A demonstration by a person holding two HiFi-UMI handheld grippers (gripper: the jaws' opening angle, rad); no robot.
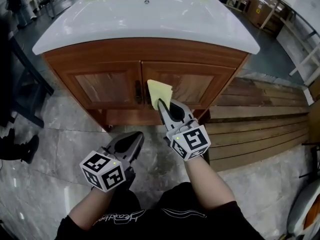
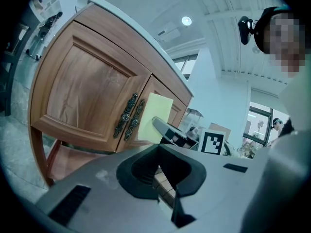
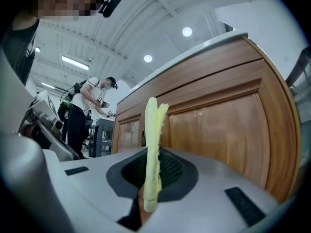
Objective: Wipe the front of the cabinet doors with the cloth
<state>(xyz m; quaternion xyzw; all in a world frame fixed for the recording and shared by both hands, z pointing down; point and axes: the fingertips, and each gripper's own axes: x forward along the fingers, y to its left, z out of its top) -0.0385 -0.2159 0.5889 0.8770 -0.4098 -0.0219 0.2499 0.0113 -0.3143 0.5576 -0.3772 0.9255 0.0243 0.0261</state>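
Note:
A wooden vanity cabinet has two doors, the left door (image 1: 104, 86) and the right door (image 1: 195, 85), with dark metal handles (image 1: 138, 92) where they meet. My right gripper (image 1: 163, 105) is shut on a folded yellow cloth (image 1: 159, 92), which stands up against the inner edge of the right door beside the handles. In the right gripper view the cloth (image 3: 152, 149) rises edge-on from the shut jaws, with the right door (image 3: 218, 130) close behind it. My left gripper (image 1: 134, 140) hangs lower, away from the doors, its jaws closed on nothing. In the left gripper view the cloth (image 2: 154, 117) shows flat by the handles (image 2: 129, 116).
A white countertop with a basin (image 1: 145, 19) overhangs the doors. Stacked wooden planks (image 1: 260, 129) lie on the floor to the right. A dark chair frame (image 1: 25, 84) stands at the left. Another person (image 3: 82, 115) works at a table in the background. Marble floor (image 1: 70, 134) lies underfoot.

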